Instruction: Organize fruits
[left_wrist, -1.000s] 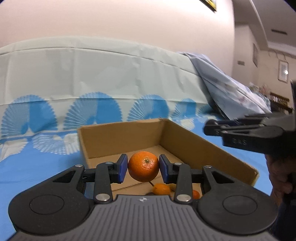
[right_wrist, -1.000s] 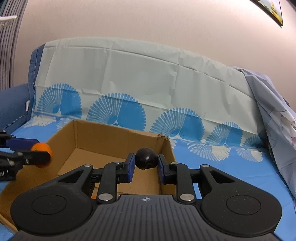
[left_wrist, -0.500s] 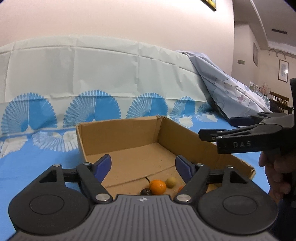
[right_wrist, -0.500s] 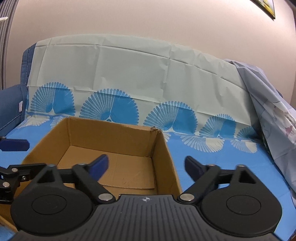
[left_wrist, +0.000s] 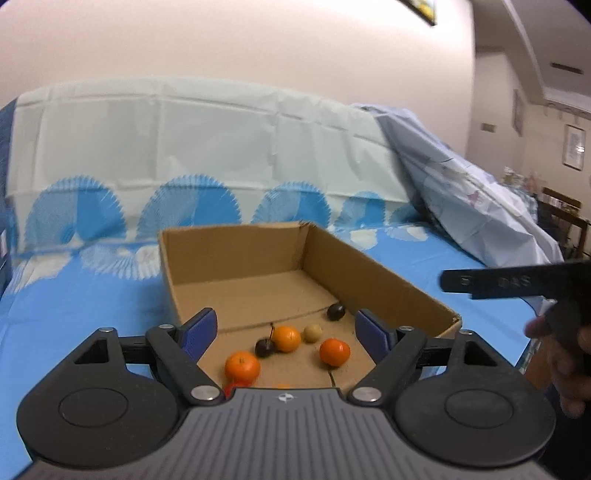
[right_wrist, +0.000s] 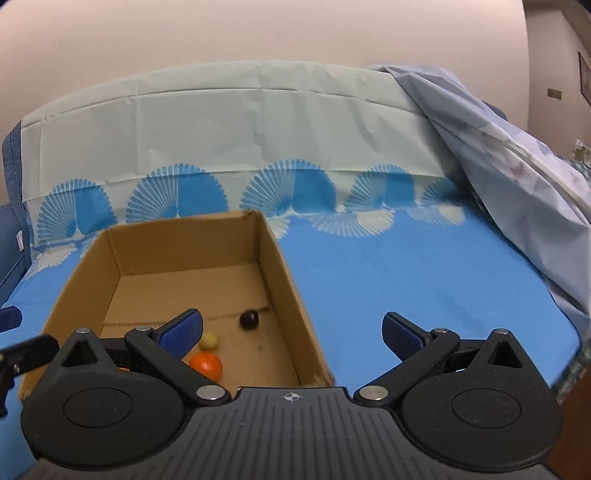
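Left gripper (left_wrist: 284, 334): jaws opening, spread wide, nothing between the pads; it hangs over the near end of the cardboard box (left_wrist: 388, 273). Right gripper (right_wrist: 291, 332): jaws opening, also released and empty, straddling the box's right wall, with the left pad over the box floor and the right pad over the blue patterned sheet (right_wrist: 424, 273).

Fruit lies loose on the box floor, clustered toward the near end. Left wrist view: three small oranges (left_wrist: 334, 352), one nearest the camera (left_wrist: 242, 366), one mid-cluster (left_wrist: 287, 338). A dark cherry (left_wrist: 264, 347) with a stem touches the mid-cluster orange. A pale yellowish round fruit (left_wrist: 313, 333) sits just beside that orange. A second dark cherry (left_wrist: 335, 311) rests apart, near the right wall. A red fruit (left_wrist: 232, 387) is partly hidden behind the gripper body; type cannot be told.

A hand (left_wrist: 569, 369) holds the right gripper at the right edge of the left wrist view.
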